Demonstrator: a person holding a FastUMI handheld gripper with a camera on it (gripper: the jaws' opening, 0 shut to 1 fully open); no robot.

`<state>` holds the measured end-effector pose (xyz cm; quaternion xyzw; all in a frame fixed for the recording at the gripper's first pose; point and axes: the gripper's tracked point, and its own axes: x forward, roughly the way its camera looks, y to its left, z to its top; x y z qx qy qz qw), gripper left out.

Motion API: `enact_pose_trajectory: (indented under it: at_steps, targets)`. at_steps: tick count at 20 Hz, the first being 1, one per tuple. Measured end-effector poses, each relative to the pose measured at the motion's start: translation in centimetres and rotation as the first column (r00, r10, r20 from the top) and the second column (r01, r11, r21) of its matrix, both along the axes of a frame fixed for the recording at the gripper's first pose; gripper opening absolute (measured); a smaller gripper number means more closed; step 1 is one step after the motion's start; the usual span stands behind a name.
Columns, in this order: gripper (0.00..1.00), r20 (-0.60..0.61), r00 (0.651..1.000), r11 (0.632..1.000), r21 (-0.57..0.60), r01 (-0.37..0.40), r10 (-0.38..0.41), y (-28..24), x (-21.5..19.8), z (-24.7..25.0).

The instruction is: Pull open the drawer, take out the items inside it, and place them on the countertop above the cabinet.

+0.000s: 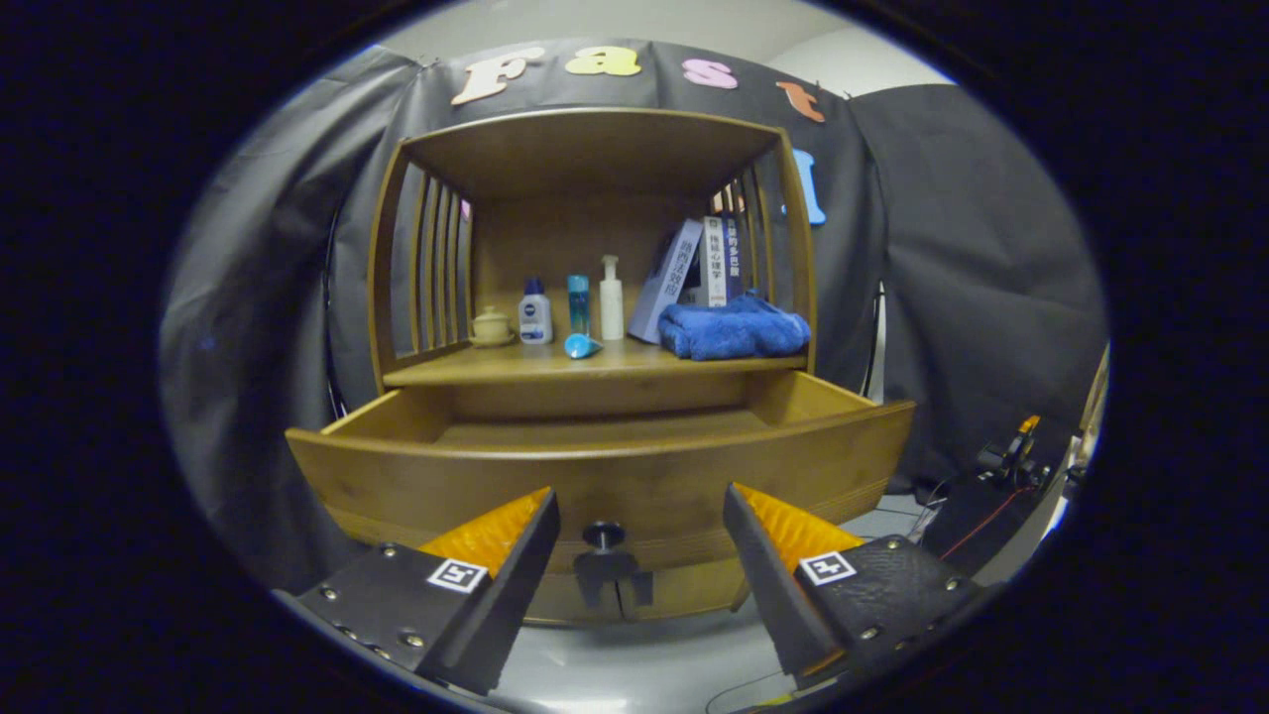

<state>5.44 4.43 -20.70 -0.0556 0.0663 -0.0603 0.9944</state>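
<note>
1. Nearest the lens, the hand-held gripper (pixel 639 511) has its fingers spread wide with nothing between them; the dark drawer knob (pixel 604 536) sits in the gap just ahead, untouched
2. Beyond the knob, the wooden drawer (pixel 605 466) is pulled well out of the cabinet (pixel 593 159). What can be seen of its floor looks bare, though the front panel hides the near part, so I cannot tell whether anything is left inside
3. On the tabletop (pixel 555 362) above the drawer stand a small lidded jar (pixel 491 325), a white bottle with a blue label (pixel 535 312), a slim blue bottle (pixel 578 303), a white pump bottle (pixel 612 299), a blue cap-like piece (pixel 582 345), leaning books (pixel 694 268) and a folded blue towel (pixel 734 330)
4. Judged from this, the opening step is done and the task looks late or finished; the next move calls for lifting over the front panel to check the drawer's near part
5. Book spines carry printed characters, too small to read here
</note>
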Motion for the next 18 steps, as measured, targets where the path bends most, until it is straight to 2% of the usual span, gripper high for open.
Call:
enact_pose_trajectory:
  at_steps: [6, 7, 11, 18]
  targets:
    - [0.99, -0.046, 0.998, 0.999, -0.009, -0.052, 0.052, 1.3, 2.6, -2.4]
    - [0.99, -0.021, 0.999, 0.999, -0.014, -0.045, 0.044, 0.7, 2.8, -2.1]
    - [0.99, -0.008, 0.998, 0.995, 0.076, -0.058, 0.059, 0.4, 2.8, -2.7]
    - [0.99, -0.002, 0.997, 0.988, 0.132, -0.077, 0.077, 0.2, 3.4, -2.7]
